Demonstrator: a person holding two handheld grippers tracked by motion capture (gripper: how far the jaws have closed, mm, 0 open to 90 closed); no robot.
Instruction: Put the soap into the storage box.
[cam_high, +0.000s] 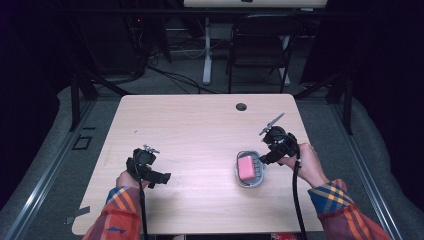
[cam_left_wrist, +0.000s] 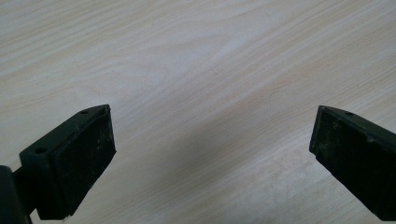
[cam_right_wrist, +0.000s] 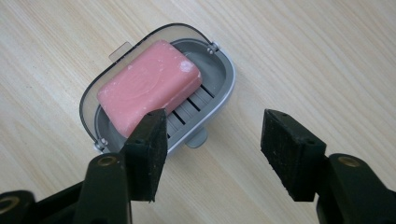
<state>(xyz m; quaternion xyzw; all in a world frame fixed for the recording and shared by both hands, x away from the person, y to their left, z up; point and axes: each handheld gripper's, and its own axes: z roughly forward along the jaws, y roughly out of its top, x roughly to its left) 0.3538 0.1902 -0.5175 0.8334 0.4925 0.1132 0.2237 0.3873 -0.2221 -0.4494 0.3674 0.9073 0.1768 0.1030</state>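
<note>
The left gripper (cam_high: 161, 179) hangs spread over bare table (cam_high: 200, 130). The right gripper (cam_right_wrist: 212, 154), jaws parted, holds nothing beside the grey soap dish (cam_right_wrist: 223, 95); a pink soap bar (cam_right_wrist: 149, 86) lies inside, seemingly tilted.

The counter (cam_high: 200, 130) is pale wood with a fine streaky grain. On it a pink soap bar (cam_right_wrist: 149, 86) lies in a grey slatted dish (cam_right_wrist: 219, 84) with a smoky clear lid (cam_right_wrist: 91, 100). Both grippers are black. The person's sleeves (cam_high: 345, 212) are plaid: orange-red, blue and yellow.
</note>
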